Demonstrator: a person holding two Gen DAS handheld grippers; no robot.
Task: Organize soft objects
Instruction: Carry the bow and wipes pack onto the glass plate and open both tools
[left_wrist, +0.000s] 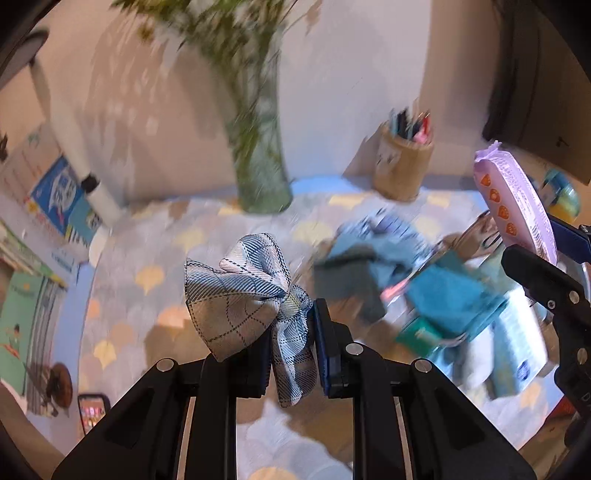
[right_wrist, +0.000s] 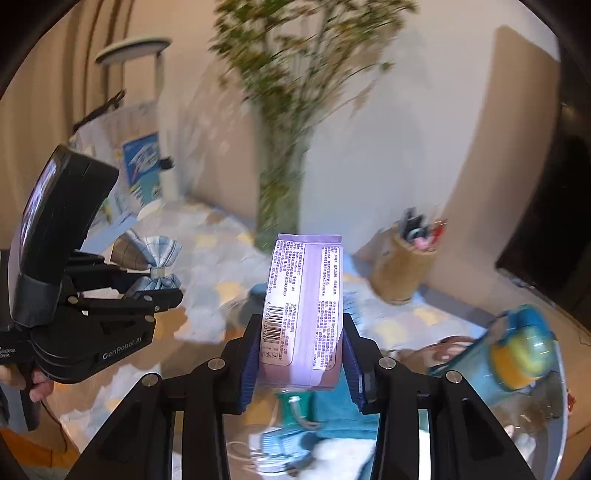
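Plaid cloth fills my left wrist view: my left gripper (left_wrist: 291, 343) pinches a bow (left_wrist: 245, 295) at its knot, held up over the patterned worktop (left_wrist: 147, 266). At two o'clock lies a heap of teal cloths (left_wrist: 424, 291), and at three o'clock my right gripper (left_wrist: 532, 254) carries a lilac pack (left_wrist: 517, 206).

From my right wrist, my right gripper (right_wrist: 301, 354) clamps the pack (right_wrist: 304, 302) upright between its pads. At nine o'clock my left gripper (right_wrist: 162, 284) holds the bow (right_wrist: 153, 262).
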